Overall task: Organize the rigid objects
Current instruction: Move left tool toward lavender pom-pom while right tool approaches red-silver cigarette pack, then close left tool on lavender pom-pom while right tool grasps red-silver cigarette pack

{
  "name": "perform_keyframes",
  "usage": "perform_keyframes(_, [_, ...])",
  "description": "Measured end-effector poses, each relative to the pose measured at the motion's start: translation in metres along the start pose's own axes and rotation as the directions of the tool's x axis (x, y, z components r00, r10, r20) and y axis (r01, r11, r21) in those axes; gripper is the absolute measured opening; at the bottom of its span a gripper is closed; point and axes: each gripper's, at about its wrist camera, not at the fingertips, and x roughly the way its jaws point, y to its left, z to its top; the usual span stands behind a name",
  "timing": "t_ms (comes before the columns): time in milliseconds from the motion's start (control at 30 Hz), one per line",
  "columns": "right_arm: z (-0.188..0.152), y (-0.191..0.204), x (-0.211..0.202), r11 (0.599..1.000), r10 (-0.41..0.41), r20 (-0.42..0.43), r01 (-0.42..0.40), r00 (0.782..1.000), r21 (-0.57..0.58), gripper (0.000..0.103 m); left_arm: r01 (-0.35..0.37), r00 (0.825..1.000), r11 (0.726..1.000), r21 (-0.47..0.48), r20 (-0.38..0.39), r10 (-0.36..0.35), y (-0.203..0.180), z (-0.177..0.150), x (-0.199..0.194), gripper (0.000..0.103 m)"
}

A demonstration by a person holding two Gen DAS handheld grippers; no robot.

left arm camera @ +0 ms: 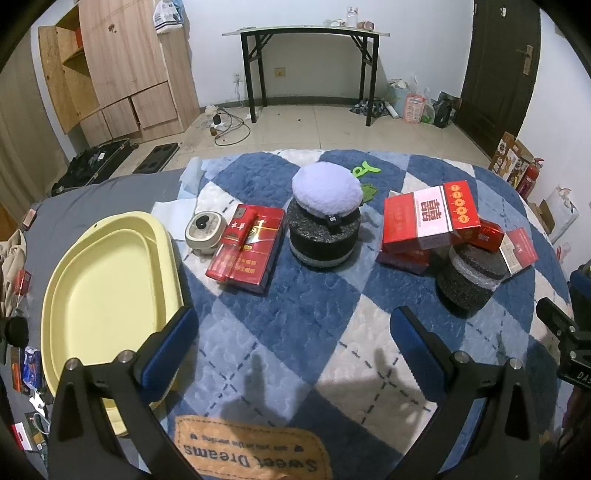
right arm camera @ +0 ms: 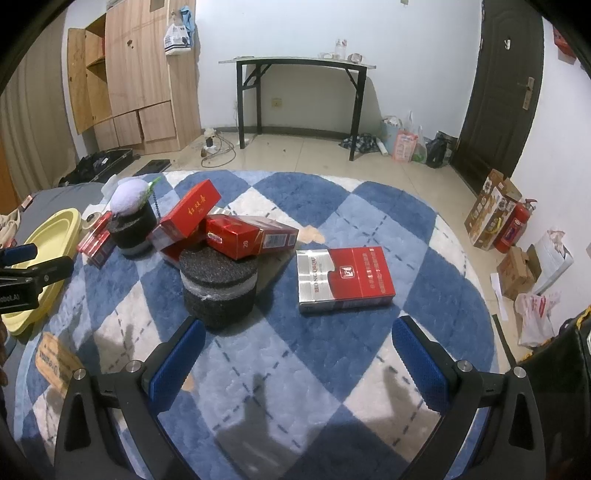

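Observation:
Red cigarette cartons lie on a blue and white checked rug (left arm camera: 295, 332). One pile (left arm camera: 245, 247) sits beside a yellow tray (left arm camera: 107, 295); another pile (left arm camera: 430, 218) leans over a black foam cylinder (left arm camera: 469, 280). A second foam cylinder (left arm camera: 325, 236) carries a lilac plush pad (left arm camera: 327, 192). In the right wrist view a red and silver carton (right arm camera: 345, 278) lies flat ahead, with a foam cylinder (right arm camera: 219, 286) and stacked cartons (right arm camera: 251, 234) to its left. My left gripper (left arm camera: 295, 336) is open above bare rug. My right gripper (right arm camera: 297, 350) is open too, short of the flat carton.
A small round tin (left arm camera: 205, 232) rests between the tray and the left cartons. Green plastic bits (left arm camera: 365, 170) lie behind the plush. A black-legged table (left arm camera: 306, 33), wooden cabinets (left arm camera: 122, 66), a dark door (left arm camera: 495, 70), bags and a fire extinguisher (right arm camera: 513, 225) ring the floor.

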Motion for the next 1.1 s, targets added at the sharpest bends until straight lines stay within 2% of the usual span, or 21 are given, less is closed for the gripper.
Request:
perform_keyframes(800, [-0.005, -0.002, 0.004, 1.000, -0.005, -0.009, 0.005, 1.000, -0.011, 0.103, 0.025, 0.999, 1.000, -0.014, -0.041, -0.025, -0.003, 0.003, 0.003, 0.103])
perform_keyframes(1100, [0.000, -0.020, 0.019, 0.999, -0.028, -0.019, 0.028, 0.999, 0.015, 0.103, 0.032, 0.999, 0.999, 0.000, -0.041, -0.032, -0.003, 0.030, 0.015, 0.103])
